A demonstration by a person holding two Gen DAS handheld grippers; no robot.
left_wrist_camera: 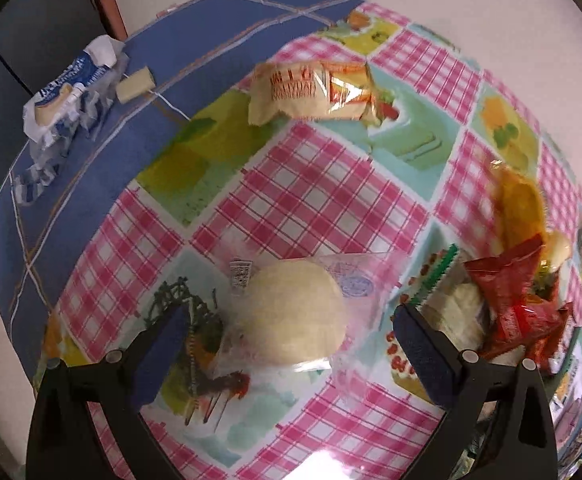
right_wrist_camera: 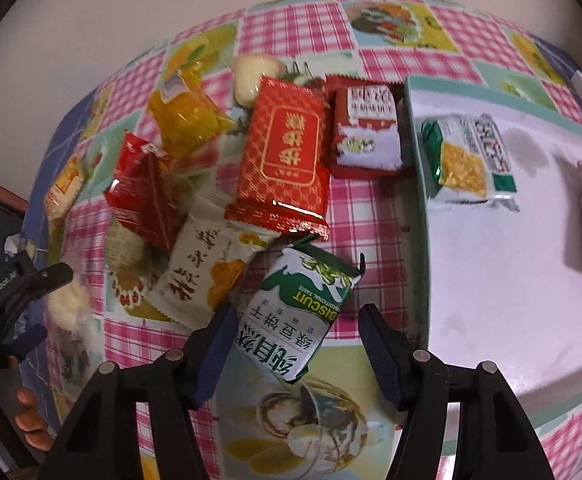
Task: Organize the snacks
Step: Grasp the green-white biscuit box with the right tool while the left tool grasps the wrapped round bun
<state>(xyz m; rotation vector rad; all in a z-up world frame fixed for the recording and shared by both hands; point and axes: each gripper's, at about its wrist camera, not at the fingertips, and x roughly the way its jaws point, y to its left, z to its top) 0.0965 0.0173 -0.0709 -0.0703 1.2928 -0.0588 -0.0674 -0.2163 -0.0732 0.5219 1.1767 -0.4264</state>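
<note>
1. Biscuit packet (right_wrist_camera: pixel 305 312) lies between your right gripper (right_wrist_camera: pixel 297 332)'s wide-open, empty jaws, long axis running forward-back.
2. Left gripper (left_wrist_camera: pixel 291 332), open, empty, straddles the wrapped bun (left_wrist_camera: pixel 295 312).
3. White tray (right_wrist_camera: pixel 491 264) sits just right.

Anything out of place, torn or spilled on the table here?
Yes. In the left wrist view, a torn-open blue and white wrapper lies crumpled on the blue cloth at the far corner, with a pale bar loose beside it, away from the other snacks.
</note>
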